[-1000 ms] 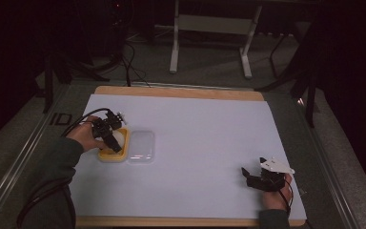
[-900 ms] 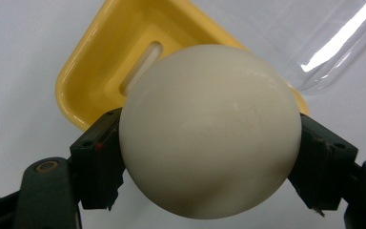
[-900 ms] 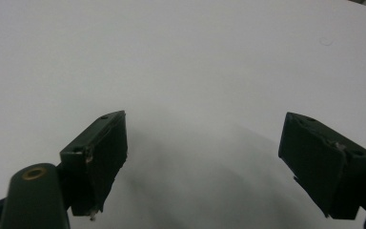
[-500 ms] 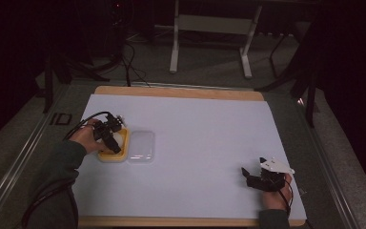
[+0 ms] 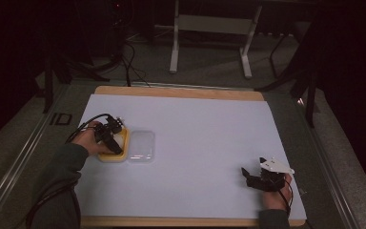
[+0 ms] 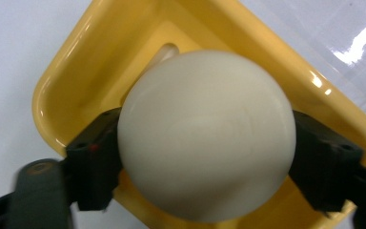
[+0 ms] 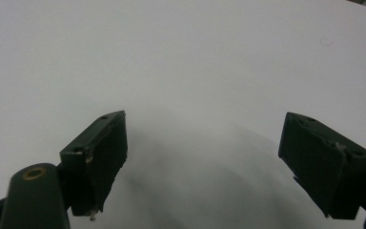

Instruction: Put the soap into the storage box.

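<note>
Left claw (image 6: 205,157), shown from its own camera, with both black jaws flanking a smooth cream-white ball (image 6: 206,136). Its jaws have just been opening; the ball lies between them, and whether the pads press on it cannot be told. Matte and unmarked, the ball sits inside a glossy yellow rounded-square tray (image 6: 76,62). A clear plastic lid (image 5: 141,145) lies just beside the tray on the white tabletop (image 5: 200,133). Seen from the high view, the left hand (image 5: 89,141) reaches in from the side, its claw tipped down over the tray. Right claw (image 7: 205,164), jaws spread, rests low over bare tabletop, well apart.
</note>
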Demonstrator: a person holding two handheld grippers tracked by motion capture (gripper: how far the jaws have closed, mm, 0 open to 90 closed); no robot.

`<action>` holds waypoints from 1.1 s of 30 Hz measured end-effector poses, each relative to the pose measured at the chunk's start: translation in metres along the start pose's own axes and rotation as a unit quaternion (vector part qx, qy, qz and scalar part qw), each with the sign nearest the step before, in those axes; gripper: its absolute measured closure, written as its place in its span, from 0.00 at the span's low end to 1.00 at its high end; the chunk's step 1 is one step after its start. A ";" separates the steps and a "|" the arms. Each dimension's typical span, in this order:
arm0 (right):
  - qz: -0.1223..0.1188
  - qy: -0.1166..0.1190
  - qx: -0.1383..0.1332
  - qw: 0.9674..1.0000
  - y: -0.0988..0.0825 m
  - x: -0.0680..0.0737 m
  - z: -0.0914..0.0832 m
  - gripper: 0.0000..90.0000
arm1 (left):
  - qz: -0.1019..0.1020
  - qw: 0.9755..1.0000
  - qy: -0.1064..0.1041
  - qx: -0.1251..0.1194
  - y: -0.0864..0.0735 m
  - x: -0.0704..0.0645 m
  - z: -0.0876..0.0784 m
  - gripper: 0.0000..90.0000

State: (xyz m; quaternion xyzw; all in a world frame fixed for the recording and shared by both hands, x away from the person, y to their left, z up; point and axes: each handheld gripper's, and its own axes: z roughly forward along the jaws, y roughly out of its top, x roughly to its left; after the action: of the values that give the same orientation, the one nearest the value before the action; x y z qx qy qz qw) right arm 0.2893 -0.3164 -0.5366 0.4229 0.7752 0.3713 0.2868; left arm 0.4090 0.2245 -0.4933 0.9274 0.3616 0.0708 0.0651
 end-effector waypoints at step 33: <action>-0.003 -0.002 0.004 1.000 0.000 0.001 0.001 0.19 | 0.051 0.990 -0.018 -0.126 -0.007 -0.033 -0.062 0.23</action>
State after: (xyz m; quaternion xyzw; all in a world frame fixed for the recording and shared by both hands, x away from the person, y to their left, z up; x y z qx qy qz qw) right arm 0.2895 -0.3157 -0.5368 0.4220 0.7775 0.3668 0.2878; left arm 0.3690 0.2119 -0.4362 0.9301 0.3004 0.1028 0.1844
